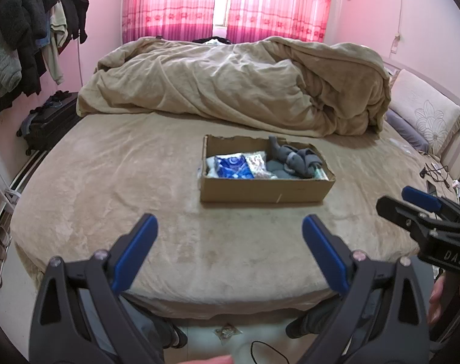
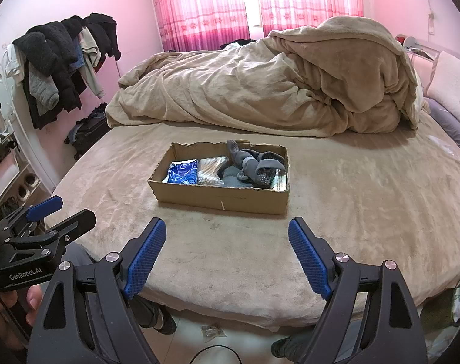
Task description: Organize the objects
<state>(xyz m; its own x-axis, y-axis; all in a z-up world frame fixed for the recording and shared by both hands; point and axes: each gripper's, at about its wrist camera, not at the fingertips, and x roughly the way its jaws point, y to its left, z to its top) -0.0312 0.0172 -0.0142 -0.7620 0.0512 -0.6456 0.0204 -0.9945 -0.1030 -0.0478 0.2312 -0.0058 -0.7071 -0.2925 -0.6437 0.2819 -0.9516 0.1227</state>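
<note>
A low cardboard box point(image 1: 260, 189) point(image 2: 220, 197) sits on the beige bed. It holds a blue patterned packet point(image 1: 233, 166) point(image 2: 183, 173), a clear beaded packet point(image 1: 258, 165) point(image 2: 210, 172) and grey gloves or socks point(image 1: 293, 157) point(image 2: 254, 163). My left gripper point(image 1: 230, 227) is open and empty, held over the bed's near edge, short of the box. My right gripper point(image 2: 226, 227) is open and empty at the same distance. Each gripper shows at the side of the other's view, the right one point(image 1: 418, 203) and the left one point(image 2: 60, 212).
A crumpled beige duvet point(image 1: 236, 82) point(image 2: 260, 88) lies behind the box. Pillows point(image 1: 424, 109) rest at the right. A clothes rack point(image 1: 32, 48) and a black suitcase point(image 1: 51, 121) stand at the left. A small packet point(image 2: 211, 330) and a cable lie on the floor.
</note>
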